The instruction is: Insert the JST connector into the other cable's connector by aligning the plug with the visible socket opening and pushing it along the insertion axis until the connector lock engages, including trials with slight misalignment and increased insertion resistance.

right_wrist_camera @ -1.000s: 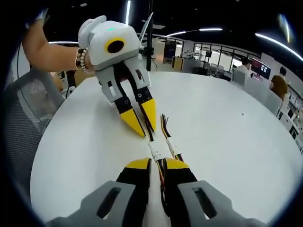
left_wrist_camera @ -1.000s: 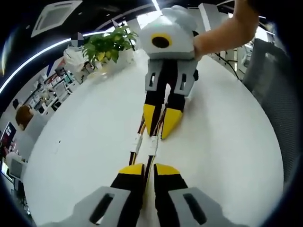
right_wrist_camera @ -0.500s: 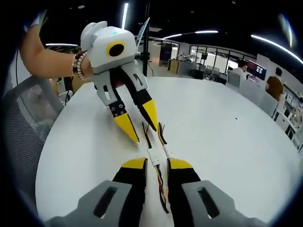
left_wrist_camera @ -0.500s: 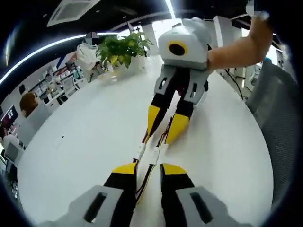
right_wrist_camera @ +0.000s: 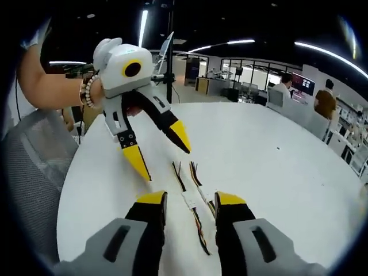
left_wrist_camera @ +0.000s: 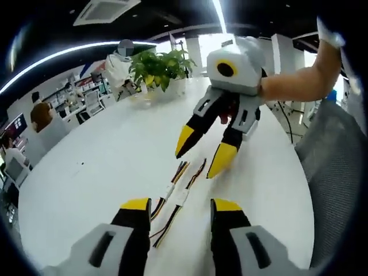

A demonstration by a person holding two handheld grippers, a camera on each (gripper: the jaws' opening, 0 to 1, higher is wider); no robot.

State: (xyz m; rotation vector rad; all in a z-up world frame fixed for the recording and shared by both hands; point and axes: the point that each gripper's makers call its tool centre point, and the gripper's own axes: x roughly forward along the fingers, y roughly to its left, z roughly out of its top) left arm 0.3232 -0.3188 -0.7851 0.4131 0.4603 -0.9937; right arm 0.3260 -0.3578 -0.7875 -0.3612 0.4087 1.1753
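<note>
White surface (left_wrist_camera: 86, 172): we've just released both cables (left_wrist_camera: 172, 198); left hand-held gripper (left_wrist_camera: 178, 208) and right hand-held gripper (right_wrist_camera: 188, 200) now spread, connectors apparently mated.

We see the left gripper (left_wrist_camera: 178, 206) low in its own view, jaws spread wide with nothing between them, and again in the right gripper view (right_wrist_camera: 160, 152), tips angled down, gripped by a hand (right_wrist_camera: 102, 91) wearing a beaded bracelet. The right gripper (right_wrist_camera: 191, 198) is likewise spread and empty-jawed, and in the left gripper view (left_wrist_camera: 201, 155) a bare forearm (left_wrist_camera: 299, 80) runs behind it.
</note>
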